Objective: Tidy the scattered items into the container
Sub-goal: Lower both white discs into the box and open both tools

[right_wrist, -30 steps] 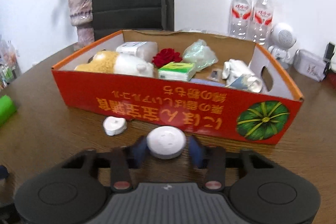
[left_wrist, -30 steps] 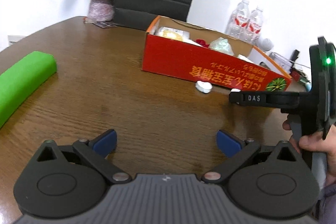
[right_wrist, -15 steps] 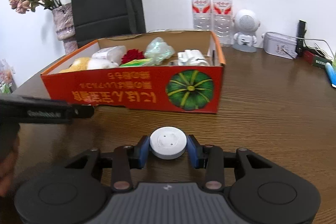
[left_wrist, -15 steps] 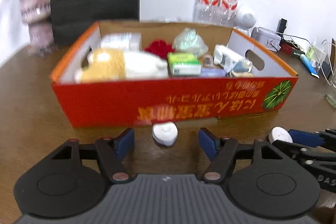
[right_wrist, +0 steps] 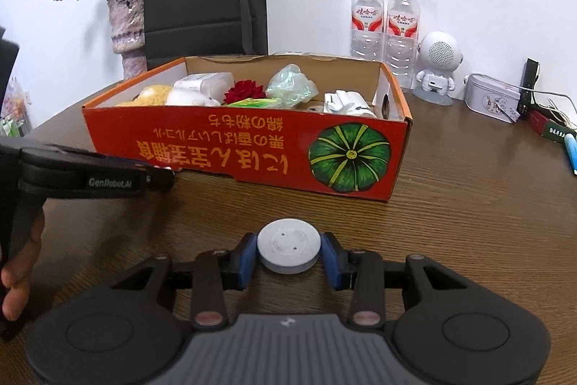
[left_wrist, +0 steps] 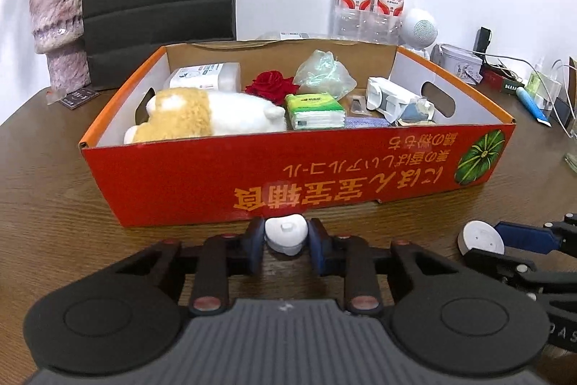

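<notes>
Left hand-held gripper (left_wrist: 285, 248), bottom centre of its frame, jaws closing on a small white heart-shaped piece (left_wrist: 286, 235) that sits on the worktop (left_wrist: 54, 204) just in front of the red cardboard box (left_wrist: 288, 175); pads look about on it, full grip unclear. Right hand-held gripper (right_wrist: 288, 257), lower centre, is clamped on a white round disc (right_wrist: 289, 245), held short of the box's near wall. Box already holds a plush toy (left_wrist: 202, 114), red rose (left_wrist: 269, 85), tissue pack (left_wrist: 314, 110), plastic bag (left_wrist: 324, 74). Left to do, by my read: these two white pieces go in. Versus a second ago: left jaws were wide and empty, box off upper right; now box centred, piece between the jaws. Right grip unchanged.
</notes>
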Action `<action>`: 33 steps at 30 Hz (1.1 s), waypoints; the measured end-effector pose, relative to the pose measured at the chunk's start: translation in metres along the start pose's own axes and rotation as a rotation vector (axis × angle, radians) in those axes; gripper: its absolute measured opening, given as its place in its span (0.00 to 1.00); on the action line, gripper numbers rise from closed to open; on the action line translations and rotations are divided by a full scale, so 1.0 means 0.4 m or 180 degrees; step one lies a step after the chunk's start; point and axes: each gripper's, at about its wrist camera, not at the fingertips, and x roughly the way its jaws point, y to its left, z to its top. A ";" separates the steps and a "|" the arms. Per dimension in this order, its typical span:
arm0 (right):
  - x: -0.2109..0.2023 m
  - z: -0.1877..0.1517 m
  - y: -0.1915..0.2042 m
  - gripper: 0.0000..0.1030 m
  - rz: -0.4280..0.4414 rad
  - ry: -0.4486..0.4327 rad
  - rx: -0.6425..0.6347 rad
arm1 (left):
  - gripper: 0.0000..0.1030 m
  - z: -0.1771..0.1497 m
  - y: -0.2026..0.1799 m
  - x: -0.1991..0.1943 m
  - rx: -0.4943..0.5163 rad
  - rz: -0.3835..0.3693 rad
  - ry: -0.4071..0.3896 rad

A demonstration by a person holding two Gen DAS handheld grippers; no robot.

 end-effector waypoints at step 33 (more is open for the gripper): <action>0.117 0.424 -0.104 0.56 -0.0339 0.0422 0.0100 | 0.86 0.320 0.167 -0.021 -0.0023 -0.0033 0.0362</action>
